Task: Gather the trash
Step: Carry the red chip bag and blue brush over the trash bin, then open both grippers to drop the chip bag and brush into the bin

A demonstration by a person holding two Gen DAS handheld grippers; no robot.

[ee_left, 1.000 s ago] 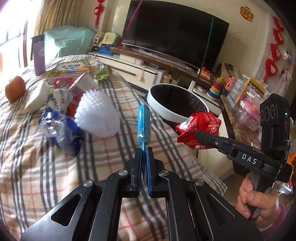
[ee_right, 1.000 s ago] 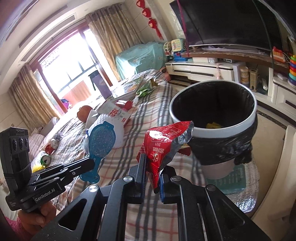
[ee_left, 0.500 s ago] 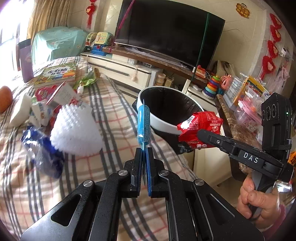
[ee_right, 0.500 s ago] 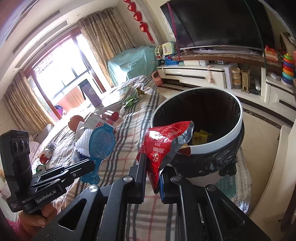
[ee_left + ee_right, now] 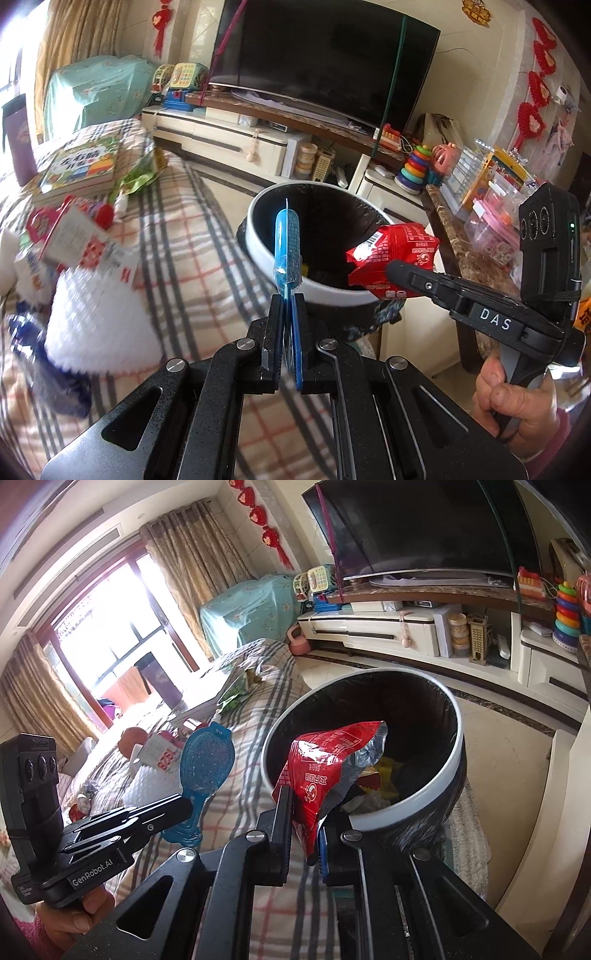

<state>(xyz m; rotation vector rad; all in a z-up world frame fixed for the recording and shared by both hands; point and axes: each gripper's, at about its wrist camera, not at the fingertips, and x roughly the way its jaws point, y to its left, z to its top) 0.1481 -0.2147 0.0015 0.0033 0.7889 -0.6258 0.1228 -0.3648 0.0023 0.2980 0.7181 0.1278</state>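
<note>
My left gripper (image 5: 288, 306) is shut on a flat blue plastic blister pack (image 5: 287, 247), seen edge-on, held at the near rim of the bin; it shows flat-on in the right wrist view (image 5: 207, 764). My right gripper (image 5: 304, 812) is shut on a red snack wrapper (image 5: 325, 760), held over the bin's near edge; the wrapper also shows in the left wrist view (image 5: 393, 254). The white-rimmed bin with a black liner (image 5: 258, 240) stands beside the bed and holds yellow and other scraps (image 5: 384, 775).
On the checked bed cover (image 5: 184, 236) lie a white foam net (image 5: 92, 317), a blue plastic bag (image 5: 48, 369), a red-and-white carton (image 5: 81, 236), a green wrapper (image 5: 136, 177) and a book (image 5: 81, 166). A TV unit (image 5: 236, 136) with toys stands behind.
Both grippers have moved toward the bin with their items still held. The bin now looks larger and closer, and the red wrapper hangs over its opening.
</note>
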